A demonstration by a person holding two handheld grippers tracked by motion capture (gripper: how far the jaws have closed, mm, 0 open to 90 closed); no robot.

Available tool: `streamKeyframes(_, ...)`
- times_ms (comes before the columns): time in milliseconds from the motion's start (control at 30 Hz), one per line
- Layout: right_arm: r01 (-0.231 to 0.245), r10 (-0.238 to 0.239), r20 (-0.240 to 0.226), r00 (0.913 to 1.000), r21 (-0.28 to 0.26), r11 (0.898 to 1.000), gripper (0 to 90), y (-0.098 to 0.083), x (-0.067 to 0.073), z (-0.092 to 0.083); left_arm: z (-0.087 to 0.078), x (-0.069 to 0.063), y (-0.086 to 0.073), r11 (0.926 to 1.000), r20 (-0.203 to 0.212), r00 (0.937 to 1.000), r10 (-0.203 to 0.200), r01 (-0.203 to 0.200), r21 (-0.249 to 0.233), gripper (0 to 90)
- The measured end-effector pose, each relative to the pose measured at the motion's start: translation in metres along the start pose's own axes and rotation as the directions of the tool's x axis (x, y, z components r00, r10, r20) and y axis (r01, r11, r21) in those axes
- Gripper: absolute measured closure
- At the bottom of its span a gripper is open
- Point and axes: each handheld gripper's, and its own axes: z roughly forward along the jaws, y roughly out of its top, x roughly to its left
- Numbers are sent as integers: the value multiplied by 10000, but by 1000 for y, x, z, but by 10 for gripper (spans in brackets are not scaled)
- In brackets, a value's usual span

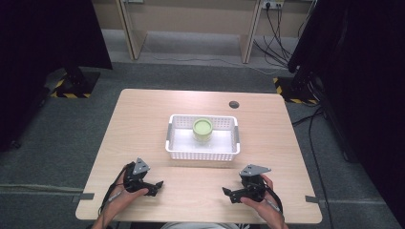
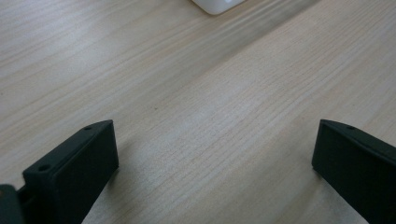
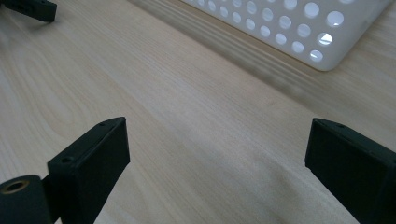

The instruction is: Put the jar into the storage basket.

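Near edge of the worktop: two hands come in from the bottom of the high view, each holding a tool. The left hand-held gripper rests low over the near left part of the wood, jaws pointing right toward the middle. The right hand-held gripper rests over the near right part, jaws pointing left. The two sets of jaws face each other and stand well apart, with bare wood between them.

State of the left hand-held gripper: released. In the left gripper view its two black jaws stand wide apart with plain wood grain between them and nothing held. State of the right hand-held gripper: released likewise, jaws spread wide over bare wood, nothing between them. At the top left corner of the right gripper view a black jaw tip of the other tool is visible.

Mid worktop: a white perforated basket sits just beyond both tools, roughly centred, long side toward the person, with a grey handle at each short end. Its near corner appears at the top of the left gripper view, and its holed wall at the top right of the right gripper view. Neither tool touches it.

Inside the basket, toward its far side and near its middle, stands a green cup, upright, mouth upward.

Far side: a small dark round port is set in the worktop beyond the basket, to the right of centre.
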Motion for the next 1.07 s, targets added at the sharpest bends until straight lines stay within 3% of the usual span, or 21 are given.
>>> streamKeyframes(1067,-111,115,166,9998,-271,9996,68,-29,4,-18,0,0,0,10000,-2,10000,-4,4,-8,0)
